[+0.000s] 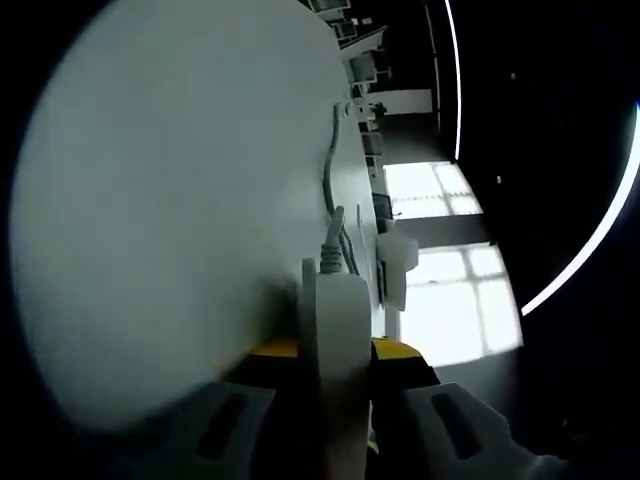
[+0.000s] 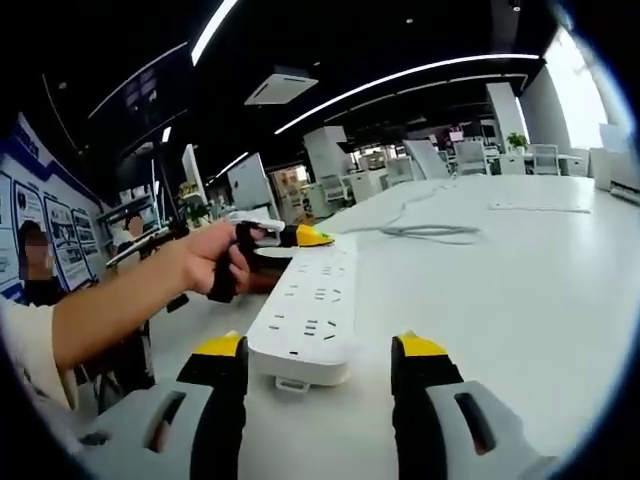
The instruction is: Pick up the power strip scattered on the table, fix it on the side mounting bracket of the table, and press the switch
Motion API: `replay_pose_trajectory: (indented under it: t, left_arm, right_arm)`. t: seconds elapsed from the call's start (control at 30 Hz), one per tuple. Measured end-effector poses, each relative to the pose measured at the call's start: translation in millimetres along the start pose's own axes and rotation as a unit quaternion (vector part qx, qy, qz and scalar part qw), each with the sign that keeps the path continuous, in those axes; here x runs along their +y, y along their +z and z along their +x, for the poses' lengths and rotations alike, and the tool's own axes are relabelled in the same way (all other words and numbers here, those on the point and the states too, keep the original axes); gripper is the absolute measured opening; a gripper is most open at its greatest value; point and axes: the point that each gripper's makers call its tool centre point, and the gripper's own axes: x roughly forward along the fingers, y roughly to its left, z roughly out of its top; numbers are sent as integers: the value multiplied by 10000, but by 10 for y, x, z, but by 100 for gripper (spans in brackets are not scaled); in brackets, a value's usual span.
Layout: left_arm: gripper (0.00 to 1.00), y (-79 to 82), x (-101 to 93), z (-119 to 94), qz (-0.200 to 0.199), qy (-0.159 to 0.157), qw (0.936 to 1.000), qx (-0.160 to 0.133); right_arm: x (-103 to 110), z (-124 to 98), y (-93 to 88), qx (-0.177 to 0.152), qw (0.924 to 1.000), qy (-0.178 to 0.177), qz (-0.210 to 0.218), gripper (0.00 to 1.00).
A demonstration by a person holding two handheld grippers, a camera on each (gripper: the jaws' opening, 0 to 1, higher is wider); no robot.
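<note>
A white power strip [image 1: 335,330] stands edge-on between my left gripper's [image 1: 335,350] yellow-tipped jaws, which are shut on it, beside the white table [image 1: 170,200]. Its grey cable [image 1: 330,180] runs away along the tabletop. In the right gripper view the same power strip [image 2: 310,305] lies socket side up near the table's [image 2: 520,290] left edge. A person's hand [image 2: 205,262] holds the left gripper [image 2: 300,237] at the strip's far end. My right gripper [image 2: 320,350] is open, its jaws on either side of the strip's near end, with a gap on the right. The cable [image 2: 430,230] trails off across the table.
A flat white sheet [image 2: 540,207] lies far back on the table, and a white box [image 2: 620,170] stands at the right edge. Chairs and desks fill the room behind. A person stands at the far left. Bright windows [image 1: 440,290] show past the table's edge.
</note>
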Motion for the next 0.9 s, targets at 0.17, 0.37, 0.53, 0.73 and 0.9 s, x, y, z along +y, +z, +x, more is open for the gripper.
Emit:
replay_pose_trajectory:
  t: [0.17, 0.37, 0.53, 0.73, 0.9]
  left_arm:
    - [26, 38, 4, 7, -23, -14, 10000, 44]
    - [26, 93, 19, 1, -43, -24, 9999, 159]
    - [26, 111, 12, 4, -51, -82, 9995, 288]
    - [26, 144, -4, -16, -12, -156, 9989, 435]
    - [26, 123, -42, -60, -2, -292, 9980, 561]
  right_arm:
    - [58, 18, 55, 12, 9997, 212, -76, 55]
    - [145, -38, 168, -30, 9985, 537, -120, 55]
    - [226, -131, 237, -24, 9973, 706, -224, 55]
    - [323, -188, 278, 39, 9948, 934, -412, 55]
    - [377, -210, 249, 161, 9920, 1123, -551, 55]
